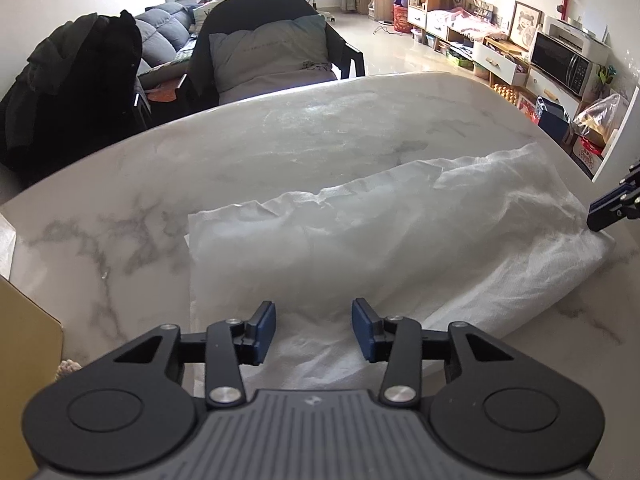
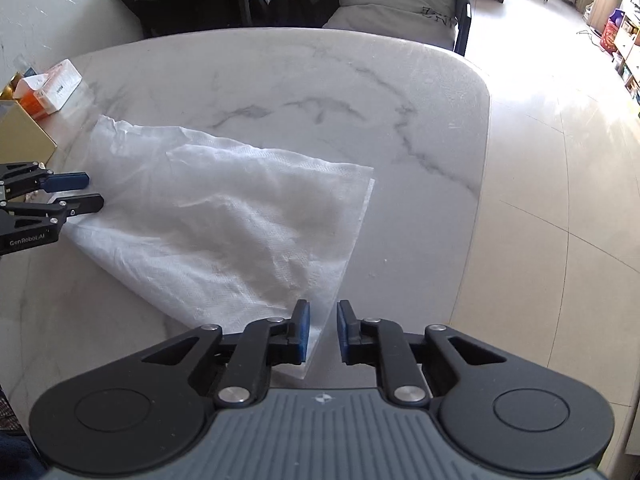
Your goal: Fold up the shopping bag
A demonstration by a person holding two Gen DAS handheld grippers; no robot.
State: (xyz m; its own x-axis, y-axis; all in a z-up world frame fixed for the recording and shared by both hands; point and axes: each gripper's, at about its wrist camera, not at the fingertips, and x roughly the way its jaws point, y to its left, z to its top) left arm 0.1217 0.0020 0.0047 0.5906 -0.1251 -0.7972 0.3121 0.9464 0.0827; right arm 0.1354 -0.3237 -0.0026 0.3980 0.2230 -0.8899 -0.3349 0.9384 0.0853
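Note:
A white, crinkled shopping bag [image 1: 380, 240] lies flat and partly folded on the marble table [image 1: 260, 144]. My left gripper [image 1: 314, 330] hovers open over the bag's near edge, nothing between its blue pads. In the right wrist view the same bag [image 2: 224, 224] spreads from the left toward the middle. My right gripper [image 2: 323, 330] is open at the bag's near right corner, whose edge lies between the pads. The left gripper [image 2: 86, 192] shows at the far left, open at the bag's left edge. The right gripper's tip [image 1: 612, 210] appears at the bag's right end.
A yellow box [image 2: 20, 136] and a tissue pack [image 2: 52, 88] sit at the table's left side. A dark chair with a grey cushion [image 1: 272, 56] stands behind the far edge. The table's right edge [image 2: 480, 184] drops to the tiled floor.

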